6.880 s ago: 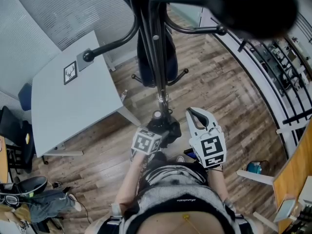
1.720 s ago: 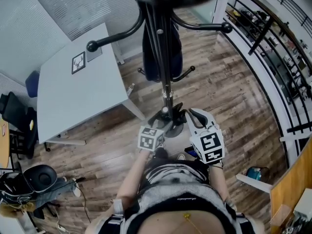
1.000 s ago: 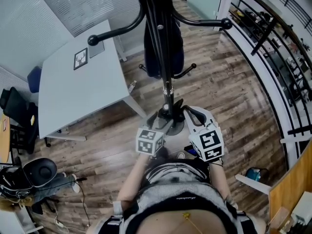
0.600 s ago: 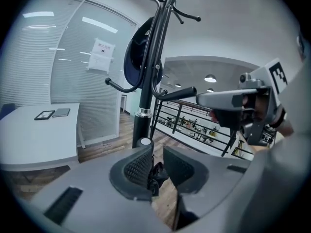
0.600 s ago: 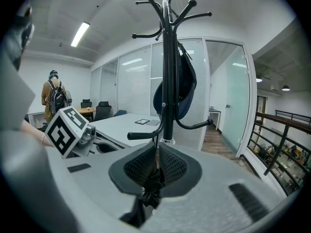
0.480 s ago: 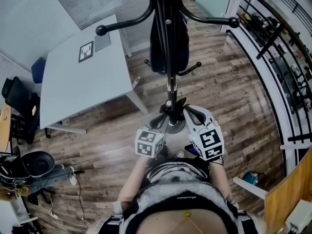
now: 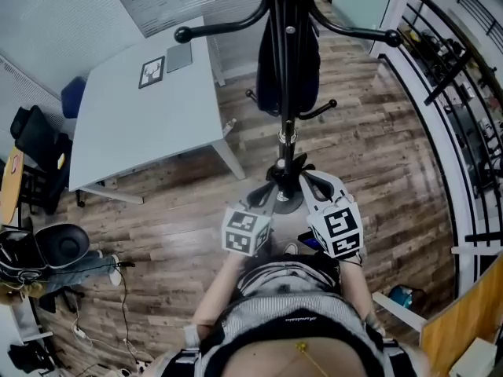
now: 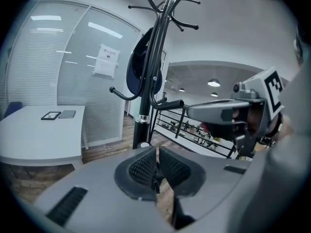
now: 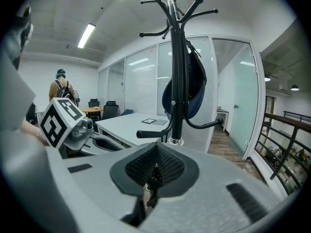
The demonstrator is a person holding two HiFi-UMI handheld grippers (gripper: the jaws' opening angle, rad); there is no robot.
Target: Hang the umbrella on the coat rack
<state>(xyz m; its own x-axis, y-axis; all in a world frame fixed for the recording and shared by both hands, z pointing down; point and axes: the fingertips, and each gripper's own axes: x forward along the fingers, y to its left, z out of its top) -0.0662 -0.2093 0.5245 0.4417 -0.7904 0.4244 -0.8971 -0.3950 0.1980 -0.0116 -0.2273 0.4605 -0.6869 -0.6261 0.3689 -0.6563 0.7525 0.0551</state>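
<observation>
The black coat rack stands right ahead of me, its round base on the wood floor. A dark navy item hangs against the pole; I cannot tell if it is the umbrella. It also shows in the left gripper view, navy item, and in the right gripper view, navy item. My left gripper points at the base; its jaws have just been closing and stand shut with nothing between the pads. My right gripper is beside it, shut, and I see nothing held.
A white table with a marker card stands at the left by a glass wall with blinds. A black railing curves along the right. A chair and bags lie at the lower left. A person stands far off.
The left gripper's jaws have come together and it has lifted a little. The right gripper has stayed put. The head view has drifted, so the rack now sits further right.
</observation>
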